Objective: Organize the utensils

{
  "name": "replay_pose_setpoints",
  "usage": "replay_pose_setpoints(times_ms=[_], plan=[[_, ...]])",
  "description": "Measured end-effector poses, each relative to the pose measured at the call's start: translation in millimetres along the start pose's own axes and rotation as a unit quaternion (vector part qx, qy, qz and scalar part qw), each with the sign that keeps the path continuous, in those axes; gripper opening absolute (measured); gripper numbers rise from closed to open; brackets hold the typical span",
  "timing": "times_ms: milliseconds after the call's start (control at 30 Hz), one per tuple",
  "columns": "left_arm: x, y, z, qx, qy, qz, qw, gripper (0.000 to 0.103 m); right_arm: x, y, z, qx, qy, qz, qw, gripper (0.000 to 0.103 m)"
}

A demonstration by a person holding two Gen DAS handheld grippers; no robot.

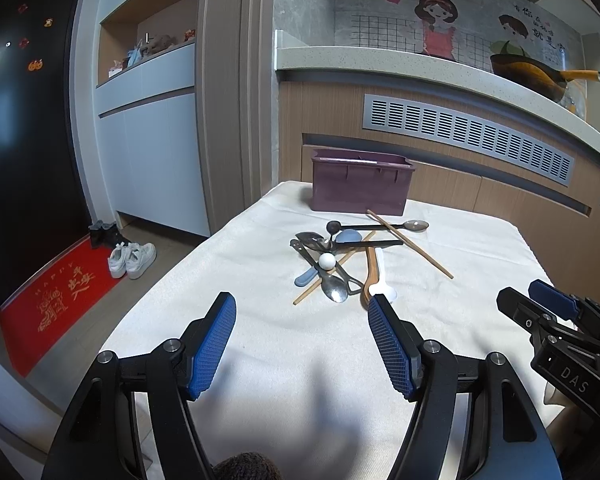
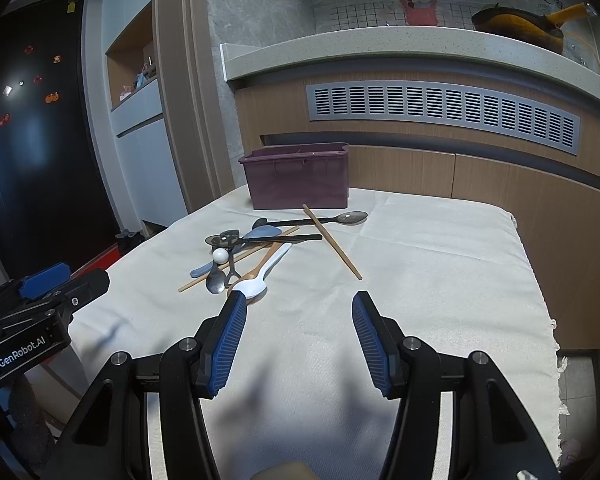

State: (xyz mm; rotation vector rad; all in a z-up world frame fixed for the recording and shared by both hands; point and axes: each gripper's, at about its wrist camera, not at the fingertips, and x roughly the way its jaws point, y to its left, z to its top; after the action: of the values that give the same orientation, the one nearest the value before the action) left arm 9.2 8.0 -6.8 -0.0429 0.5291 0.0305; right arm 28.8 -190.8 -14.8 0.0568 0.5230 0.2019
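Observation:
A pile of utensils (image 1: 340, 258) lies on the white cloth-covered table (image 1: 260, 340): metal spoons, black-handled spoons, a wooden spoon, a white plastic spoon (image 2: 256, 282), pale blue spoons and wooden chopsticks (image 2: 332, 242). A purple bin (image 1: 360, 184) stands behind the pile, also in the right wrist view (image 2: 300, 178). My left gripper (image 1: 302, 308) is open and empty, short of the pile. My right gripper (image 2: 300, 306) is open and empty, its left finger close to the white spoon.
A wood-panelled counter (image 1: 460, 76) with a vent grille rises behind the table, with an orange pan (image 1: 532, 74) on top. Left of the table are the floor, a red mat (image 1: 48, 296) and white shoes (image 1: 132, 260). The table's right edge (image 2: 540, 280) drops off.

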Motion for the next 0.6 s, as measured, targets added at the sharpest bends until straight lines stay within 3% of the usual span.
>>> replay_pose_setpoints(times_ms=[600], plan=[[2.8,3.1,1.7,-0.005,0.006,0.0,1.0,0.069,0.9,-1.1,-1.7,0.003,0.003,0.0,1.0,0.053]])
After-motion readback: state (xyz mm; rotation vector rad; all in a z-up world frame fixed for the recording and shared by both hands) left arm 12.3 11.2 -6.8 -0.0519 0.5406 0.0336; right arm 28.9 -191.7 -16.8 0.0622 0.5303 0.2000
